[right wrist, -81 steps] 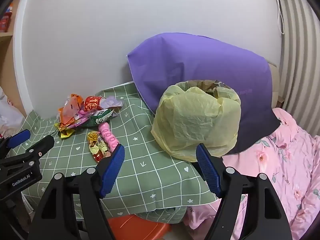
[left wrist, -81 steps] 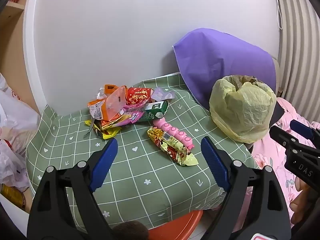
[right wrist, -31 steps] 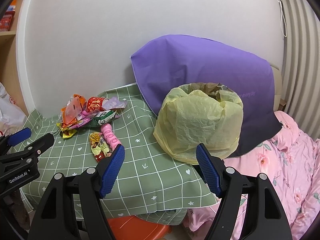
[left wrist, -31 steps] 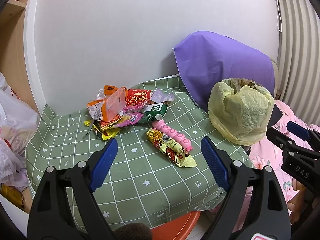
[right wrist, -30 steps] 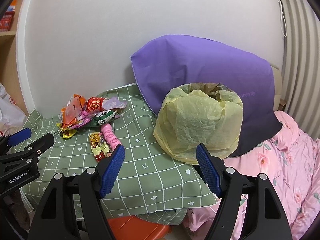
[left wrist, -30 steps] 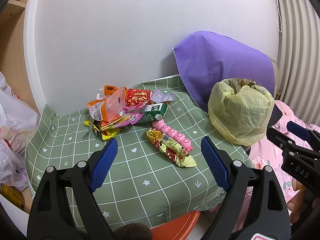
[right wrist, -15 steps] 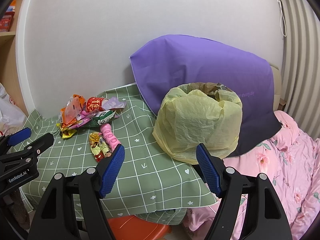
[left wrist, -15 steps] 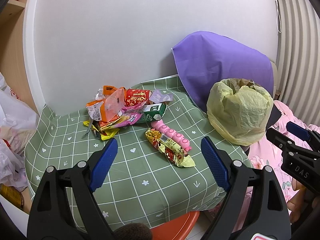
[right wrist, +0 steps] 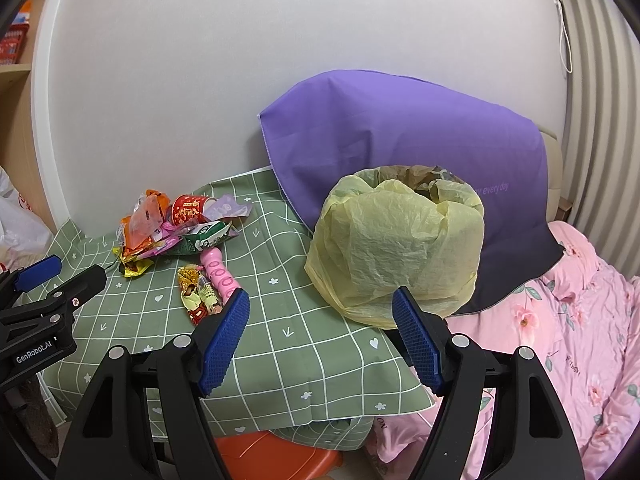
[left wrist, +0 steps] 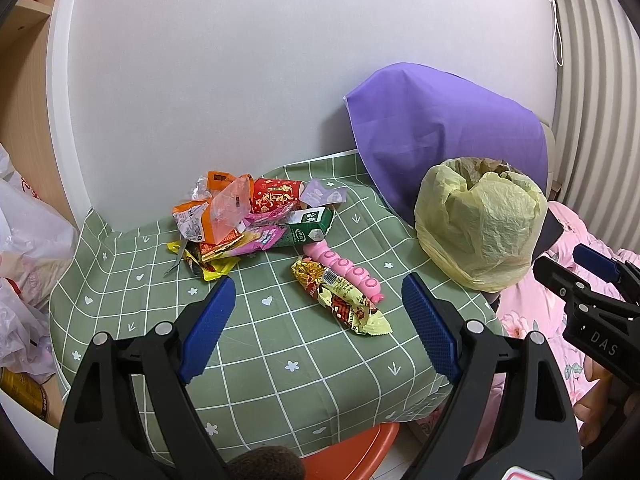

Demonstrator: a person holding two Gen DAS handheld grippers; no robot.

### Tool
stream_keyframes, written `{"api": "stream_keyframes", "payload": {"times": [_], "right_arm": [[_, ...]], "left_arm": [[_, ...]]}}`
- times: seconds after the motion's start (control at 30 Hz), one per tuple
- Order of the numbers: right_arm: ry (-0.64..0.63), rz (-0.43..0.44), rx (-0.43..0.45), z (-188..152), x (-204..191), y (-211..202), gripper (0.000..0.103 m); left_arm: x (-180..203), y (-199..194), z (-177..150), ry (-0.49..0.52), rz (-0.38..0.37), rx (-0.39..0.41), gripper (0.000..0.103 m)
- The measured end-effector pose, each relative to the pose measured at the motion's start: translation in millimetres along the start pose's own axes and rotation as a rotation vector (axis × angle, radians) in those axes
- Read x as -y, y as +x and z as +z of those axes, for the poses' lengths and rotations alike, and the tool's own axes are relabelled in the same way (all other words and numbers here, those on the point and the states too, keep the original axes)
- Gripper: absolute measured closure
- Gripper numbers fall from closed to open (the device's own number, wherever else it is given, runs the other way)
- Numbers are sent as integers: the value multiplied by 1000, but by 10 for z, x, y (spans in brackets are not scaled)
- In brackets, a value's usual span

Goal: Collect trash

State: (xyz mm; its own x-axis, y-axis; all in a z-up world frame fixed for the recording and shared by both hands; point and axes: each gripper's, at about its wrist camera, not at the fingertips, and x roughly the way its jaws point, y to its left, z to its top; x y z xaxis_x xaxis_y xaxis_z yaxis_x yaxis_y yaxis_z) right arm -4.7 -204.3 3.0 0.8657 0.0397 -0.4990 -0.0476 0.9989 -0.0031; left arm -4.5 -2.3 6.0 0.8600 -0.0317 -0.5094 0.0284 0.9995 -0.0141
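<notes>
A heap of wrappers [left wrist: 236, 220] [right wrist: 160, 232] lies at the back of the green checked tablecloth [left wrist: 280, 344], with a green carton [left wrist: 308, 230] at its right edge. Nearer lie a pink ridged stick [left wrist: 348, 272] [right wrist: 220, 276] and a yellow-red snack wrapper [left wrist: 340, 300] [right wrist: 196, 296], side by side. A bin lined with a yellow bag [left wrist: 480, 220] [right wrist: 396, 244] stands at the table's right, mouth upward. My left gripper [left wrist: 316, 320] hangs open above the table's front, empty. My right gripper [right wrist: 320, 332] is open and empty in front of the bin.
A purple cloth [right wrist: 400, 140] drapes behind the bin. Pink floral bedding [right wrist: 560, 320] lies to the right. An orange stool [left wrist: 352, 452] pokes out under the table's front edge. White plastic bags [left wrist: 24, 264] crowd the left side.
Both views have shifted only slightly; the bin and trash sit a little lower and further left in frame than 2.7 s ago. Both grippers remain open and empty.
</notes>
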Motion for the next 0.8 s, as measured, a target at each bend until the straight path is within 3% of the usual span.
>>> {"api": "stream_keyframes", "payload": {"times": [0.53,0.8], "right_arm": [[-1,0,-1,-5,6,12,33],[-15,24,-33,-7,-71,246,33]], "left_arm": [[-25,14,3,-4,3,-4,22],[-290,164,6,-43,17,-21,22]]}}
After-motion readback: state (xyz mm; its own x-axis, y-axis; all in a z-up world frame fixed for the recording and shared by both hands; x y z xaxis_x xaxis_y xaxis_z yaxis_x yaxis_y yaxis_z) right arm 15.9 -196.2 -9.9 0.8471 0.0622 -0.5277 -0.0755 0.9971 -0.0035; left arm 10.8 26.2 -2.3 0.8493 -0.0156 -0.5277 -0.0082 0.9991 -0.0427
